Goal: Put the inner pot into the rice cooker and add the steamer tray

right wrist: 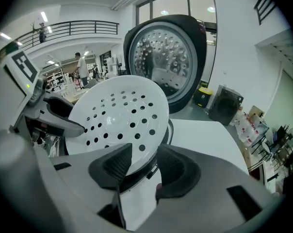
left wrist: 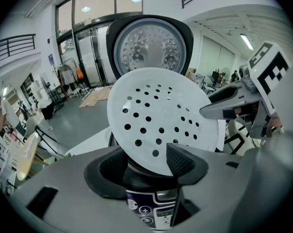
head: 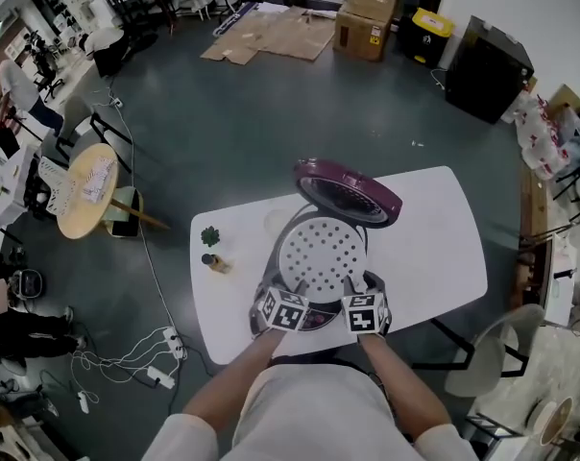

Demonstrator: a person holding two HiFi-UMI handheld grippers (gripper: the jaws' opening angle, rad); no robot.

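Note:
The white perforated steamer tray [head: 321,254] lies over the mouth of the rice cooker [head: 288,230] on the white table [head: 434,229]. The cooker's purple lid [head: 348,188] stands open behind it. The tray hides the inner pot. My left gripper [head: 292,292] and right gripper [head: 359,289] are side by side at the tray's near rim. In the left gripper view the tray [left wrist: 161,115] has its rim between my left gripper's [left wrist: 146,161] wide jaws, with a gap on the left side. In the right gripper view the rim of the tray [right wrist: 120,115] lies loose inside my right gripper [right wrist: 145,161].
A small green thing [head: 210,236] and a brown one [head: 214,262] lie on the table's left part. A chair [head: 492,353] stands at the right, a round wooden table [head: 86,188] at the left, and cables [head: 156,358] on the floor.

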